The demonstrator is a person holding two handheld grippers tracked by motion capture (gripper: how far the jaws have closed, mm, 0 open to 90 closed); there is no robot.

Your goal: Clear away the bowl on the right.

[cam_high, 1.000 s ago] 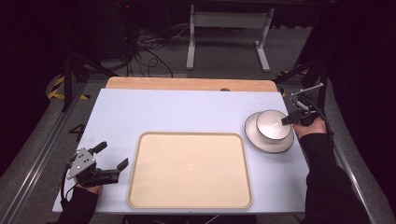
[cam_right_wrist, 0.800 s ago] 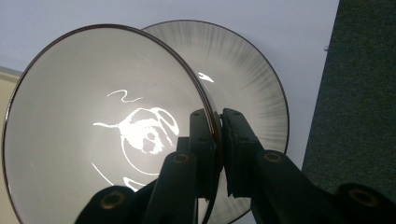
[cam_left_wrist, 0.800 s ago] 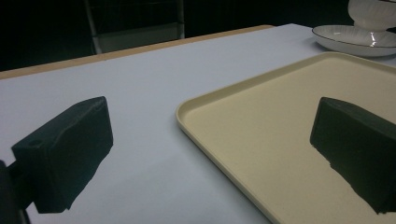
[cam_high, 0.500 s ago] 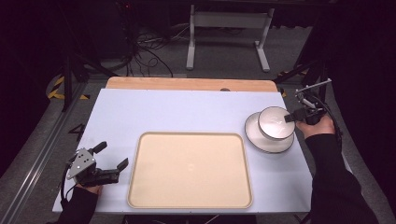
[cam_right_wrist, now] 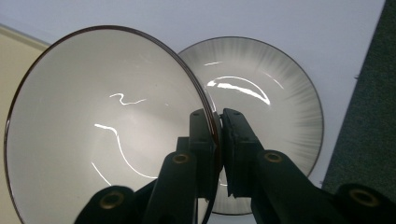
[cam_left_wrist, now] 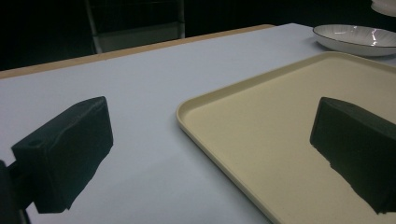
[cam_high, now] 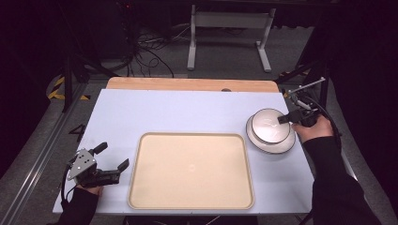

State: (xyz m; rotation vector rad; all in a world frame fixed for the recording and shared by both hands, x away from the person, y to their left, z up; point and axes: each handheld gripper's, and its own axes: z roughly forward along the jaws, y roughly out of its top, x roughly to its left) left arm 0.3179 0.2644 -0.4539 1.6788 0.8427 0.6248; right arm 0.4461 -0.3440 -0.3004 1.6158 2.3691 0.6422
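Step in hand: lifting top bowl off stack of 2.

Right claw [cam_right_wrist: 218,140] pinched narrow on rim of white glazed bowl with thin dark edge [cam_right_wrist: 102,121], held tilted just above second white ribbed bowl [cam_right_wrist: 275,107], which sits on pale blue worktop [cam_high: 178,112] near right edge.

Left claw [cam_high: 109,163] wide, holding nothing, resting at left of cream plastic tray [cam_high: 192,171].

Next move, likely: carry bowl left to tray, level it, lower gently; thin rim grip could slip.
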